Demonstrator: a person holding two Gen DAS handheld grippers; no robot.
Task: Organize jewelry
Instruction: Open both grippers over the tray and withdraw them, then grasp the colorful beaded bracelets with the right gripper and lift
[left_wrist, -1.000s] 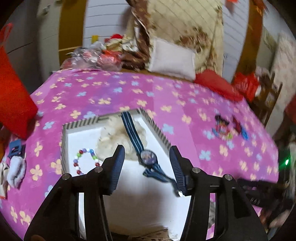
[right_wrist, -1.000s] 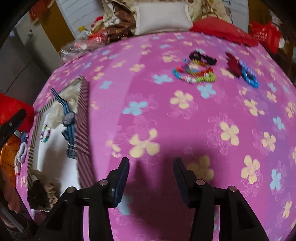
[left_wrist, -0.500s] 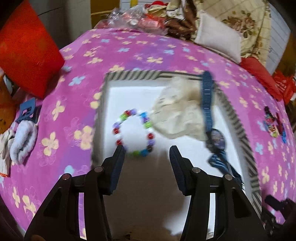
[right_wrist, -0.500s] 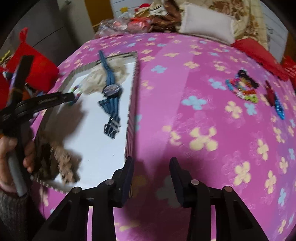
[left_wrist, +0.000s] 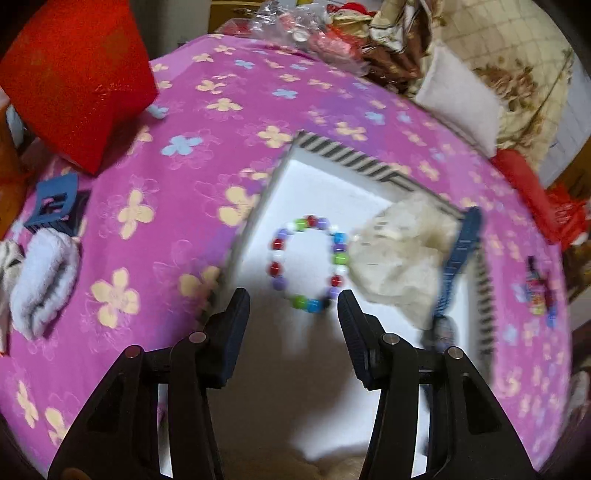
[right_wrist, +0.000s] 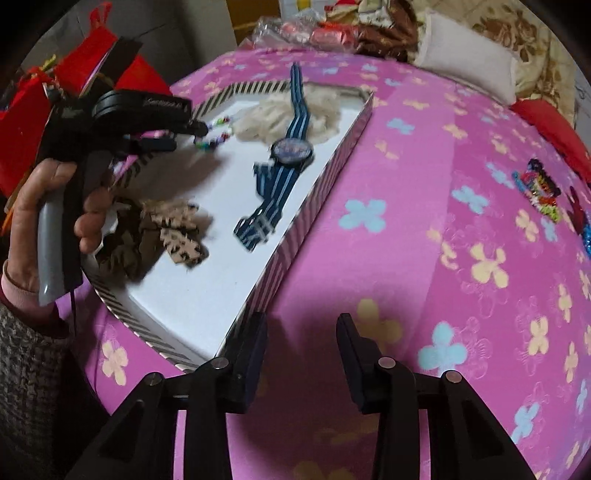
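A white striped-rim box (left_wrist: 343, 158) (right_wrist: 325, 177) lies on the pink flowered cloth. In it lie a colourful bead bracelet (left_wrist: 309, 264) (right_wrist: 214, 138), a cream fluffy scrunchie (left_wrist: 402, 251) (right_wrist: 280, 114), a blue striped watch (left_wrist: 452, 280) (right_wrist: 286, 155) and a leopard-print scrunchie (right_wrist: 170, 232). My left gripper (left_wrist: 293, 302) (right_wrist: 192, 134) is open and empty, just above the near side of the bracelet. My right gripper (right_wrist: 301, 328) is open and empty over the cloth beside the box's near right corner. More bracelets and hair ties (right_wrist: 543, 192) (left_wrist: 537, 288) lie on the cloth to the right.
A red bag (left_wrist: 74, 81) stands at the left. A blue hair clip (left_wrist: 51, 203) and a pale blue fluffy tie (left_wrist: 44, 284) lie on the cloth left of the box. Pillows (right_wrist: 469, 22) and wrapped items (left_wrist: 295, 33) are piled at the back.
My left gripper has swung left from over the watch to the bead bracelet and closed in on it. My right gripper has moved left toward the box's near right corner.
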